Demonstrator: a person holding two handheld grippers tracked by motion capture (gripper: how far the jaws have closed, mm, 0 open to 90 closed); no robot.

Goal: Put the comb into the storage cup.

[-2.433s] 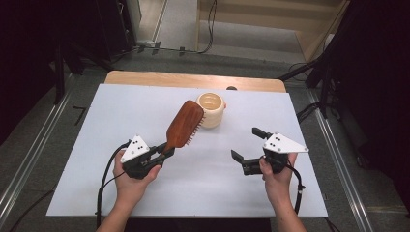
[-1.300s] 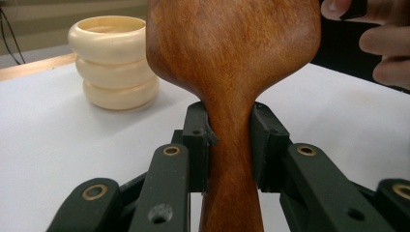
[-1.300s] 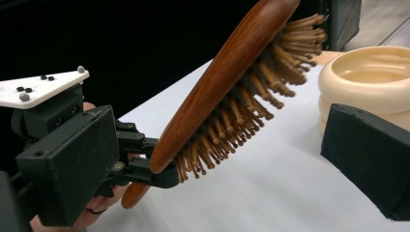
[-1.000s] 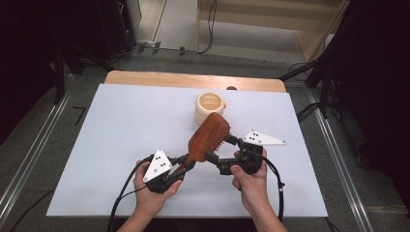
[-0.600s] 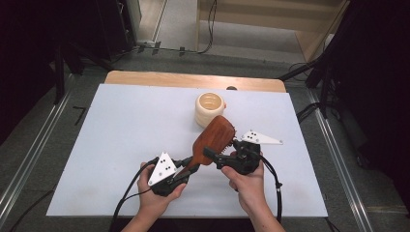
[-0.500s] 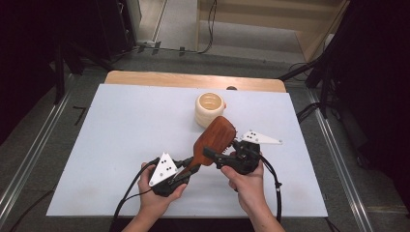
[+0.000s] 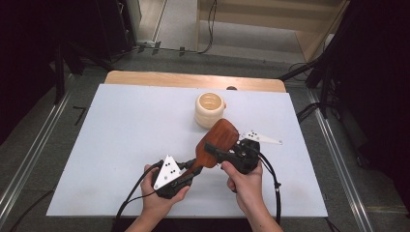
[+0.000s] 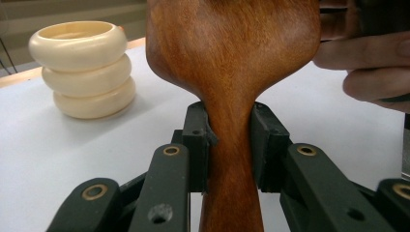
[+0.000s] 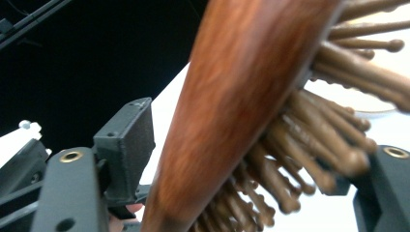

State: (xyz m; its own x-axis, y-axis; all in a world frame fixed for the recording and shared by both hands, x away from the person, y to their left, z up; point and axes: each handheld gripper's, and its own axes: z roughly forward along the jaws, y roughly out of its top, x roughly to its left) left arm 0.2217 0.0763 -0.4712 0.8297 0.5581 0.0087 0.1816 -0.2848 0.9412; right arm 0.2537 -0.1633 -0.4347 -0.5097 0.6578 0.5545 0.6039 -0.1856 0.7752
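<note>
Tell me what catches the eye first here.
The wooden hairbrush, held above the white table near its front edge between both hands. The left gripper clamps its narrow handle; the right gripper has its jaws around the bristled head, just closing in. Behind stands a cream ribbed cup.

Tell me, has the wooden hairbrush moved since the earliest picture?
Yes. The wooden hairbrush has shifted right and toward the person, away from the cream ringed cup.

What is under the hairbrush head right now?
Under the wooden hairbrush head, its wooden bristles point down between the right hand-held gripper's jaws. The white table directly beneath is covered. The cream ringed cup stands behind it.
</note>
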